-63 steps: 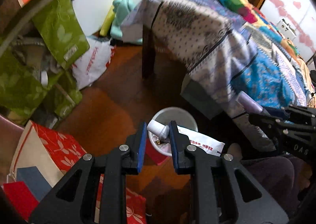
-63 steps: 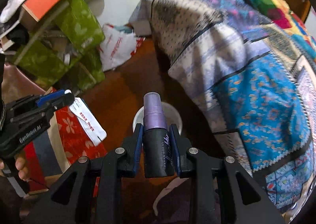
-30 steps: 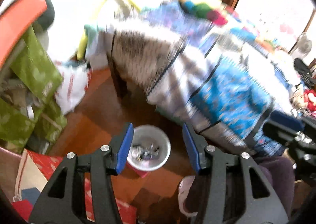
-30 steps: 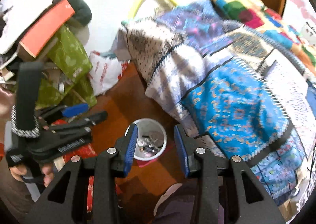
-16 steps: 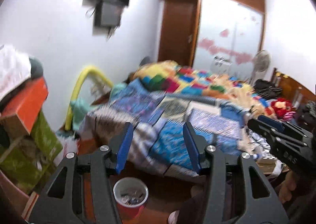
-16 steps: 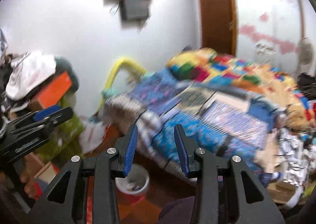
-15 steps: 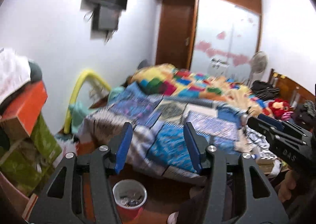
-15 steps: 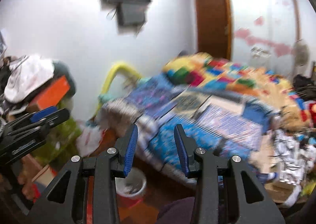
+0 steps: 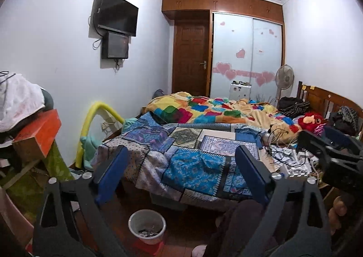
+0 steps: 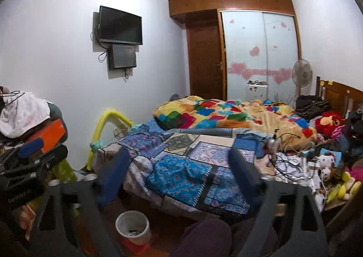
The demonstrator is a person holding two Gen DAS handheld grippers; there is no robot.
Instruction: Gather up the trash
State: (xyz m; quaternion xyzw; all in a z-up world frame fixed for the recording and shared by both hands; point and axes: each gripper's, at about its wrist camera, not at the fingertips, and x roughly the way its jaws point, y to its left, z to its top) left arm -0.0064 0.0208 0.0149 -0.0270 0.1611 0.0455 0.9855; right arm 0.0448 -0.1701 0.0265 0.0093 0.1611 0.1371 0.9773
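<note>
A small white trash bin [image 9: 147, 226] stands on the wooden floor at the foot of the bed, with dark bits of trash inside; it also shows in the right wrist view [image 10: 132, 226]. My left gripper [image 9: 181, 161] is open and empty, raised high above the bin and pointing across the bed. My right gripper [image 10: 179, 161] is open and empty too, at about the same height. The right gripper also shows in the left wrist view [image 9: 333, 150], and the left gripper in the right wrist view [image 10: 34, 155].
A bed with a blue patchwork quilt [image 9: 192, 166] and a colourful blanket [image 9: 204, 112] fills the middle. Cables, toys and small items [image 10: 317, 166] lie on its right side. Boxes, clothes and green bags [image 9: 29, 134] pile up left. My knee [image 10: 206, 232] is at bottom.
Both grippers let go of the white tube and the purple bottle over the bin, opened, then rose and tilted up from the bin to face the whole room.
</note>
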